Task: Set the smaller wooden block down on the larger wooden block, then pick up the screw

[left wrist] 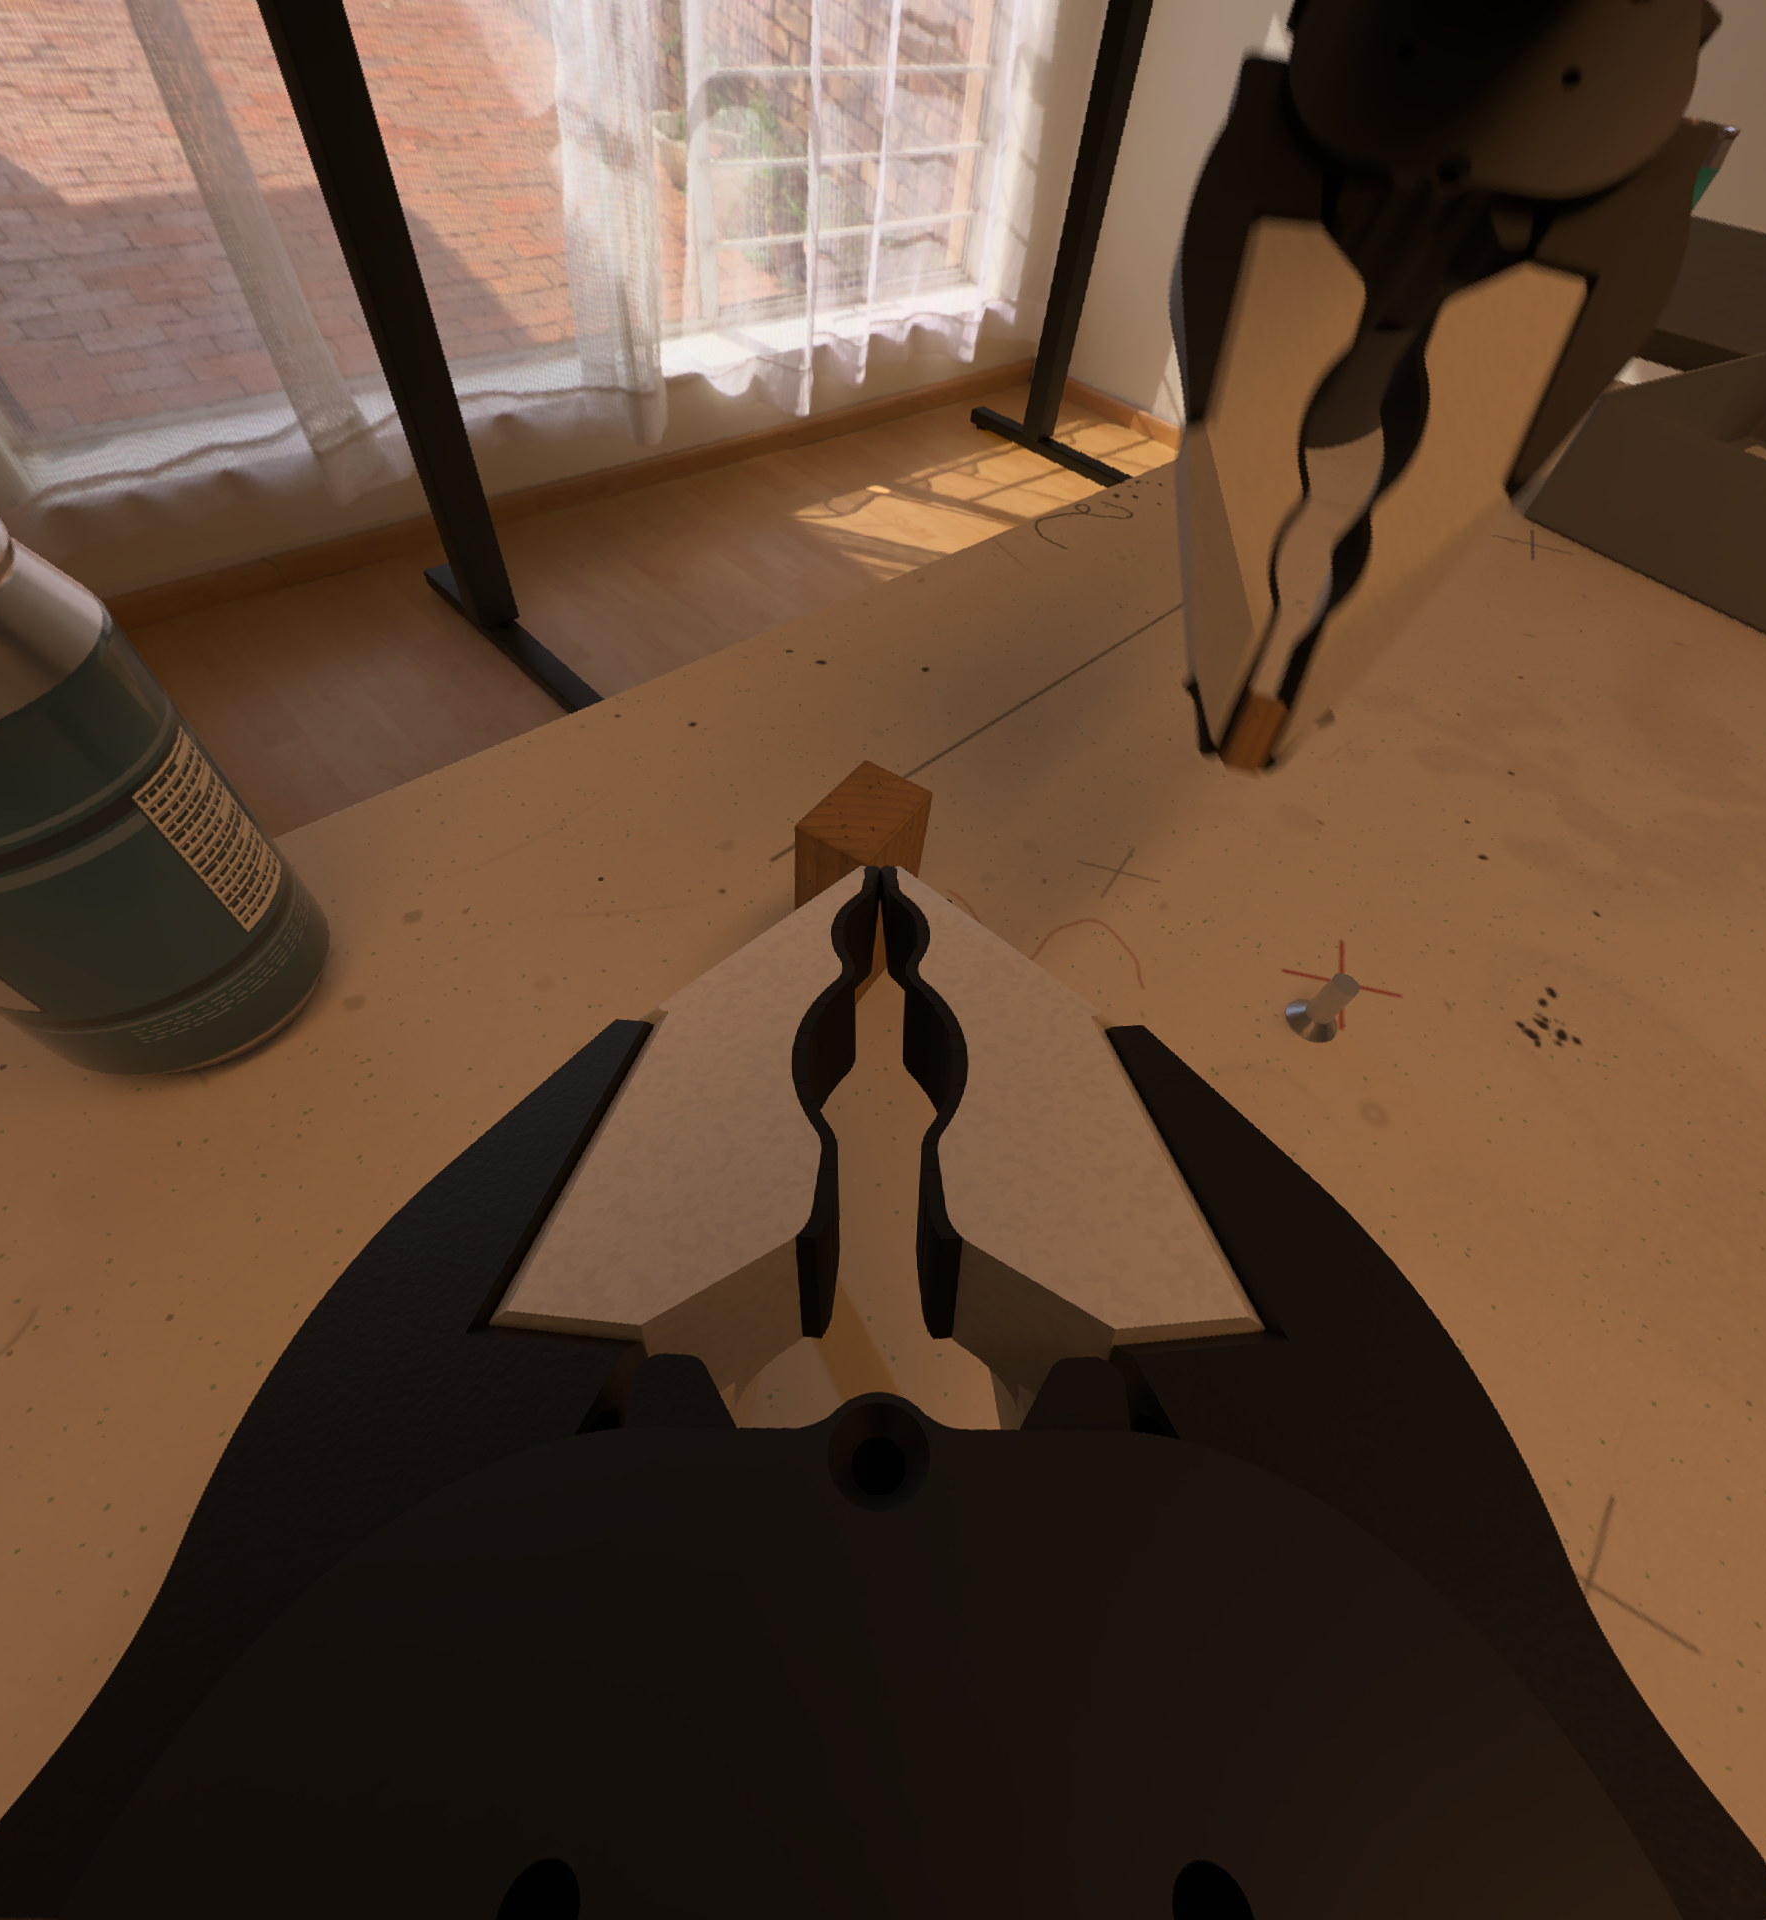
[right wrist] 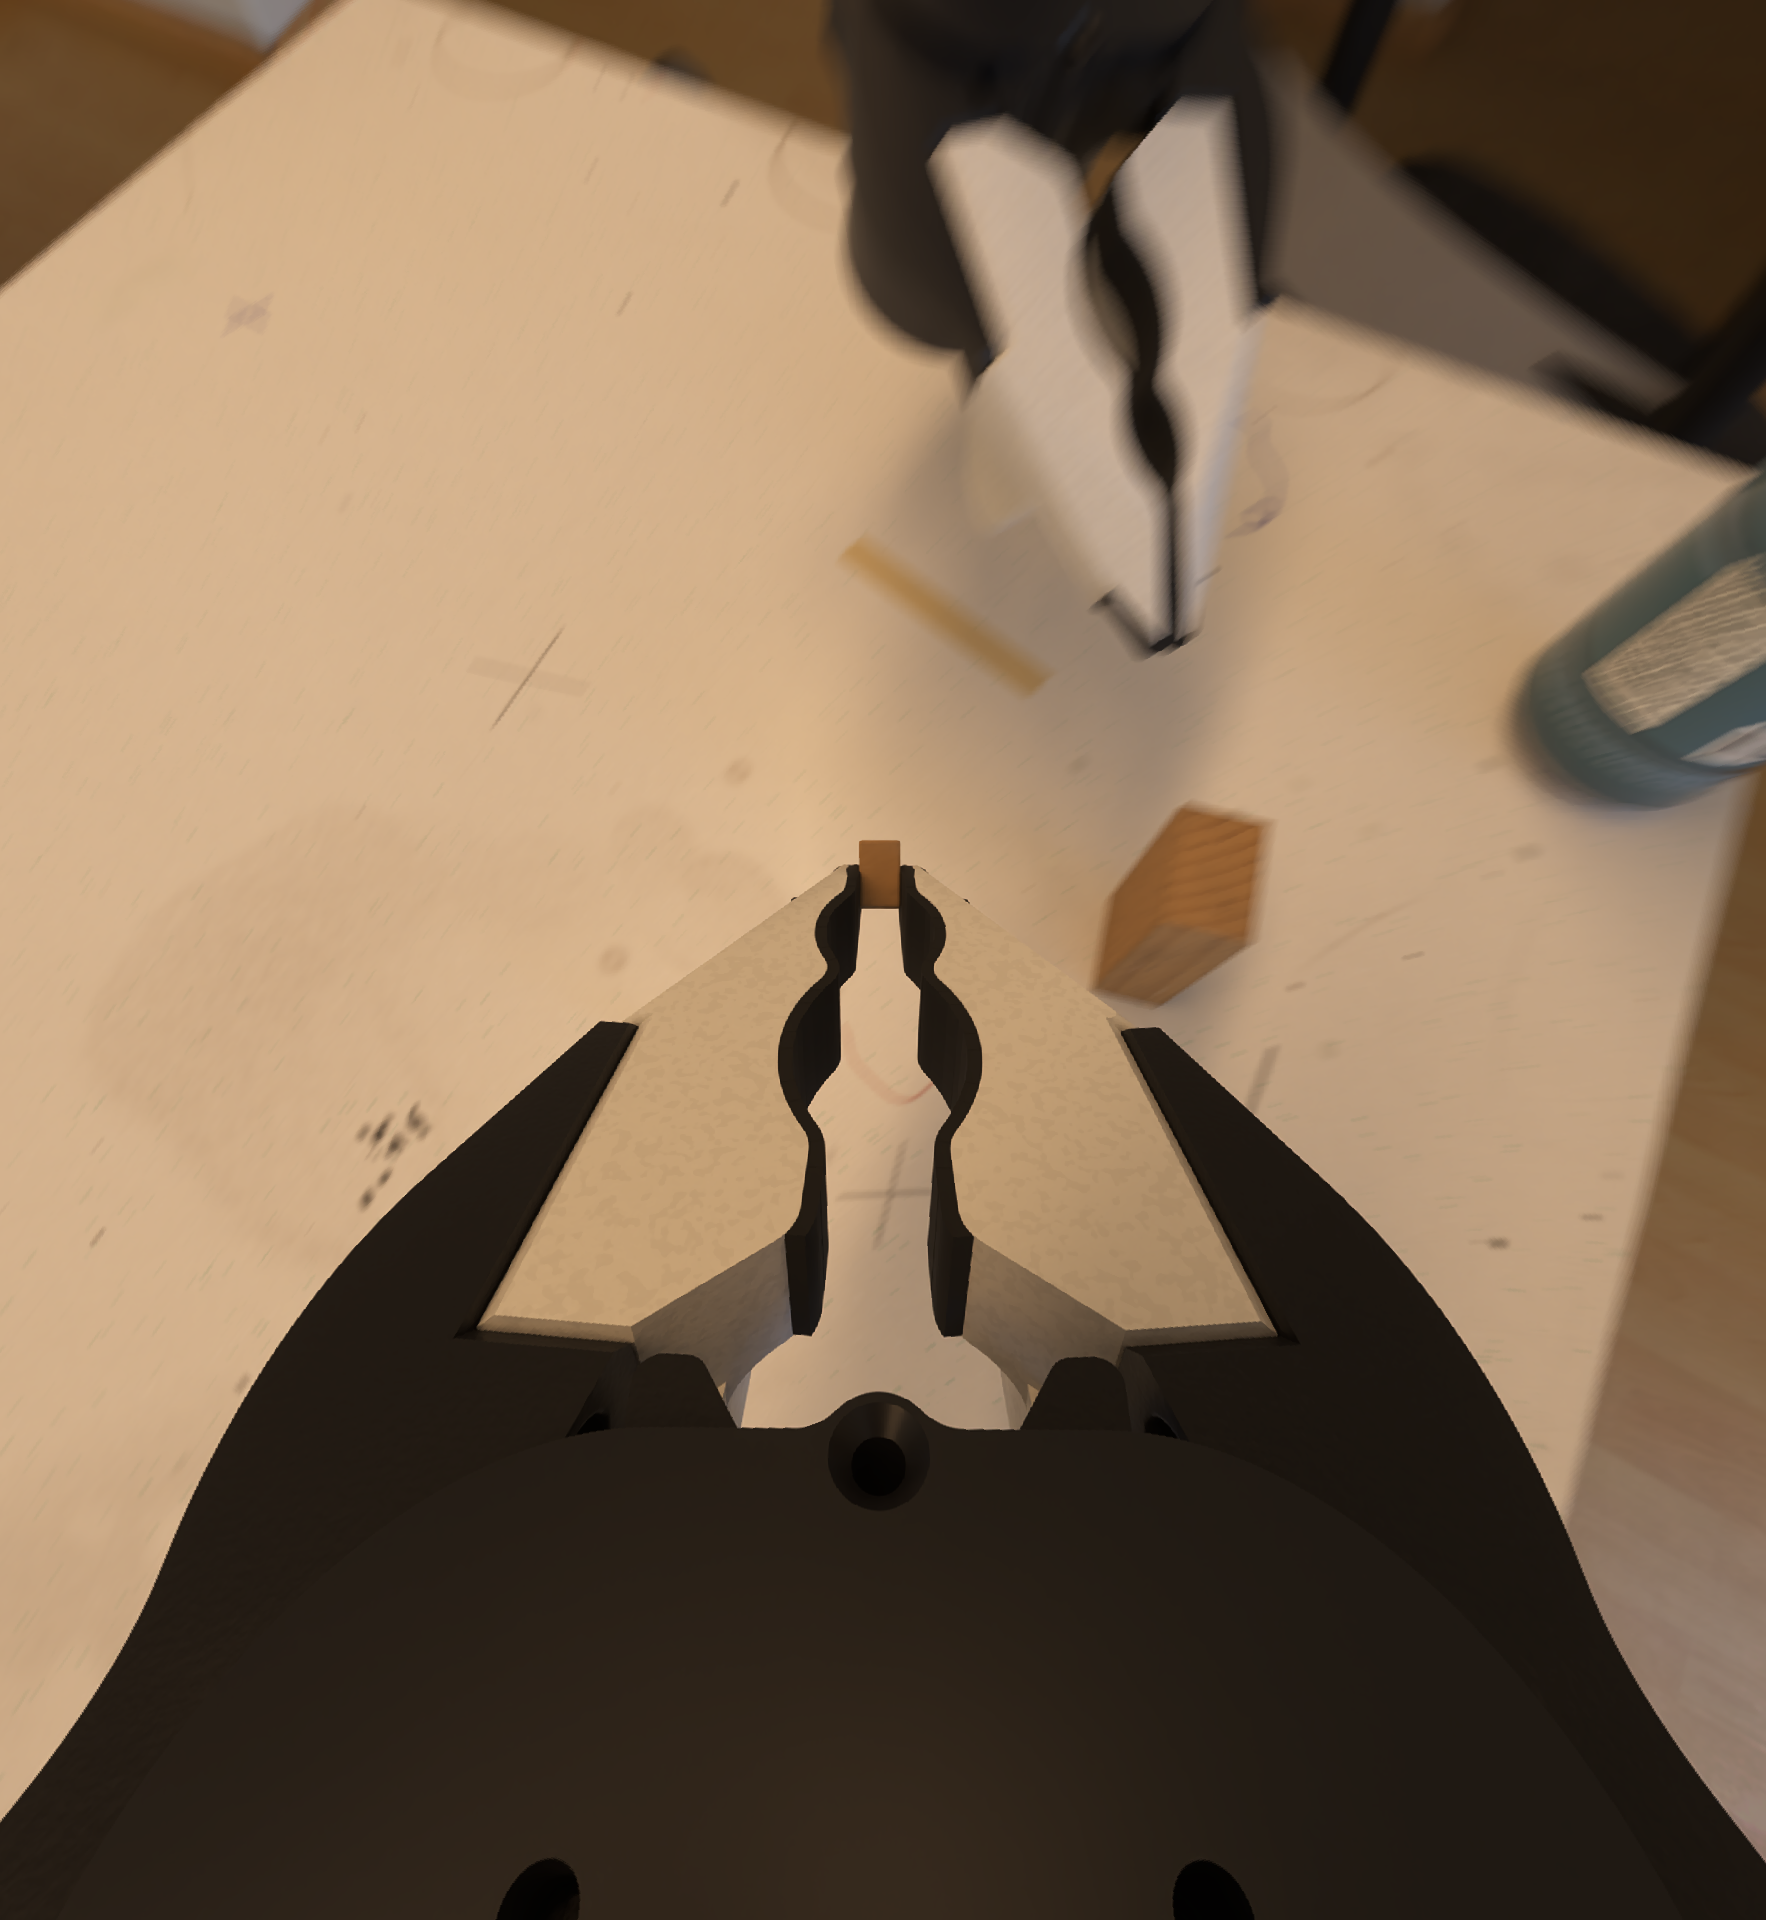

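The larger wooden block (left wrist: 863, 826) stands on the table just beyond my left gripper (left wrist: 879, 881), which is shut and empty. The block also shows in the right wrist view (right wrist: 1185, 904), to the right of my right gripper (right wrist: 879, 883). The right gripper is shut on the smaller wooden block (right wrist: 879, 868). In the left wrist view the right gripper (left wrist: 1245, 750) holds that small block (left wrist: 1258, 727) low over the table, right of and beyond the larger block. The screw (left wrist: 1320, 1006) lies on a red cross mark, right of my left gripper. The left gripper (right wrist: 1170, 632) shows blurred farther off.
A green can (left wrist: 79, 831) stands at the table's left edge and also shows in the right wrist view (right wrist: 1689, 675). A grey box (left wrist: 1741, 499) sits at the far right. A thin pale strip (right wrist: 946, 618) lies on the table. Black stand legs (left wrist: 484, 582) rise beyond the table's edge.
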Controlling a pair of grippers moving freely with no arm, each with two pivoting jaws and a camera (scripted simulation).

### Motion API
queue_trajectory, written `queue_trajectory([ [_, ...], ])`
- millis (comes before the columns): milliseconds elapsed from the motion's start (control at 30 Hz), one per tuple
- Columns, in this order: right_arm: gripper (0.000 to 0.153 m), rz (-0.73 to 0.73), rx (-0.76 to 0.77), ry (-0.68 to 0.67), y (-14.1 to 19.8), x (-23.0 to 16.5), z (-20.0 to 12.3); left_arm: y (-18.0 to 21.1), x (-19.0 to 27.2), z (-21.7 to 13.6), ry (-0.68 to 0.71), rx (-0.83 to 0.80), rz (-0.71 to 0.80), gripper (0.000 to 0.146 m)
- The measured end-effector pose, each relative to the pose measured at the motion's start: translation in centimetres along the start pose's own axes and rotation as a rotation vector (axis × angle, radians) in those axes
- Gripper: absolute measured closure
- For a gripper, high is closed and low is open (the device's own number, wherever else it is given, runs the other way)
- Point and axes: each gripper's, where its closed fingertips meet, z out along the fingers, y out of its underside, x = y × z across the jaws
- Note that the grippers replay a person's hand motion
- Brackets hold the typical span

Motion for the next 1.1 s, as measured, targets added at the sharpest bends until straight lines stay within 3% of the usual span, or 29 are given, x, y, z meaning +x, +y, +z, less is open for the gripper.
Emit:
queue_trajectory([
  [67,0.146,0.019,0.063,0.082,-1.6,2.1,-0.8,-0.1,-0.1,-0.1,-0.003,0.005,0.0,0.146],
  [167,0.146,0.062,0.017,0.18,-1.8,5.3,-0.4,-0.2,-0.1,-0.2,-0.003,0.012,-0.002,0.146],
  [367,0.146,0.148,-0.189,0.213,1.1,7.9,3.2,-0.1,-0.1,0.0,0.003,0.006,-0.001,0.146],
  [467,0.138,0.134,-0.17,0.236,0.9,8.1,3.2,-0.1,-0.1,0.0,0.003,0.007,0.0,0.146],
  [600,0.139,0.157,-0.037,0.242,-0.3,7.7,1.1,-0.2,-0.1,0.0,0.002,0.011,-0.002,0.146],
  [700,0.142,0.167,-0.022,0.215,0.0,6.4,-0.4,-0.1,0.0,0.0,0.003,0.007,-0.001,0.146],
  [833,0.141,0.142,-0.114,0.135,1.8,2.6,-0.9,-0.1,-0.2,0.0,0.003,0.009,-0.003,0.146],
  [1000,0.133,0.094,-0.315,-0.075,5.4,-4.9,0.6,0.0,-0.2,0.1,0.004,0.002,-0.004,0.146],
  [1100,0.126,0.103,-0.426,-0.1,7.7,-6.9,1.3,0.2,-0.2,0.3,0.006,-0.006,-0.003,0.146],
])
